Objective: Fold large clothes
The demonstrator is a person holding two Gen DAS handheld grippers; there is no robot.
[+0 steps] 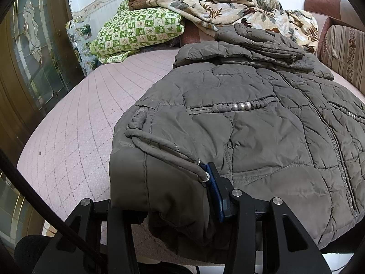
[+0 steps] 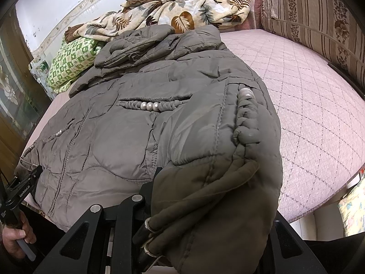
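A grey-brown quilted jacket lies front up on the pink quilted bed, zip closed, hood bunched at the far end. Pearl-trimmed pockets show on both sides. My left gripper is shut on the near left hem corner; its blue-padded finger presses the fabric beside a cord end. In the right wrist view the same jacket fills the middle, and my right gripper is shut on the near right hem corner, which drapes over and hides its right finger. The left gripper and a hand show at that view's left edge.
A green checked quilt and a floral blanket are piled at the bed's far end. A striped cushion lines the right side. A wood and glass door stands to the left. Bare mattress flanks the jacket.
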